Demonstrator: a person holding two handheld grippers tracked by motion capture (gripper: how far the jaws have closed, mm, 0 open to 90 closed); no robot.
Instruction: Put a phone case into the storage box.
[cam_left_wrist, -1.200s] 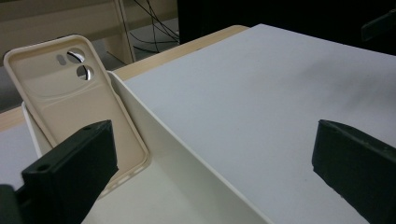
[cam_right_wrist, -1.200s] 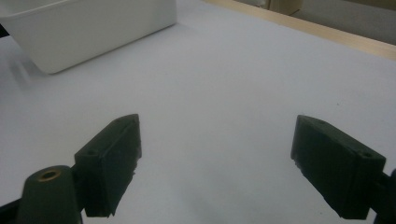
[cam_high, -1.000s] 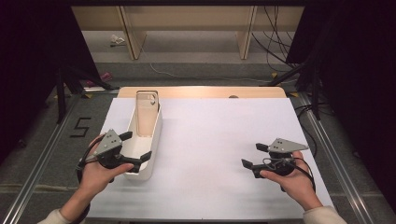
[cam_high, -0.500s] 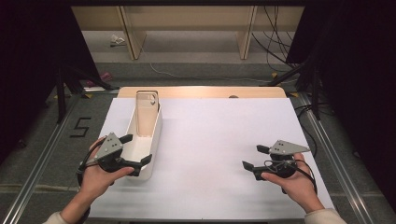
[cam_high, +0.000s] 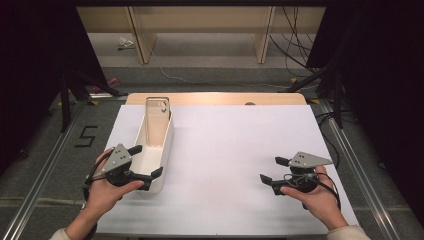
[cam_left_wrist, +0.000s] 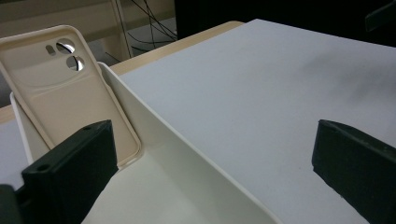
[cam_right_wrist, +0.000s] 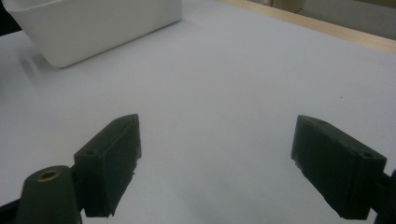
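Note:
A long white bin (cam_high: 165, 142) lies lengthwise on the left of the white table sheet (cam_high: 235, 145). A beige phone case (cam_high: 157, 107) stands upright against the bin's far end, camera cut-outs at the top. My left gripper (cam_high: 145, 161) is open at the bin's near end, one jaw over the inside and one past the right wall. In the left gripper view the case (cam_left_wrist: 60, 88) leans ahead, and the bin wall (cam_left_wrist: 187, 154) runs between the jaws of the left gripper (cam_left_wrist: 212, 172). My right gripper (cam_high: 273, 170) hangs open over bare sheet at the right and holds nothing. From the right gripper (cam_right_wrist: 224, 163) the bin (cam_right_wrist: 93, 23) is far off.
A wooden table edge (cam_high: 215, 98) shows beyond the sheet. Metal rails (cam_high: 350, 150) run along both sides of the table. Shelving and cables stand on the floor behind, with dark curtains left and right. The sheet between the bin and my right gripper is bare.
Both grippers have drifted slightly toward the person's side of the table. The jaws stay open, and the bin and phone case have not moved.

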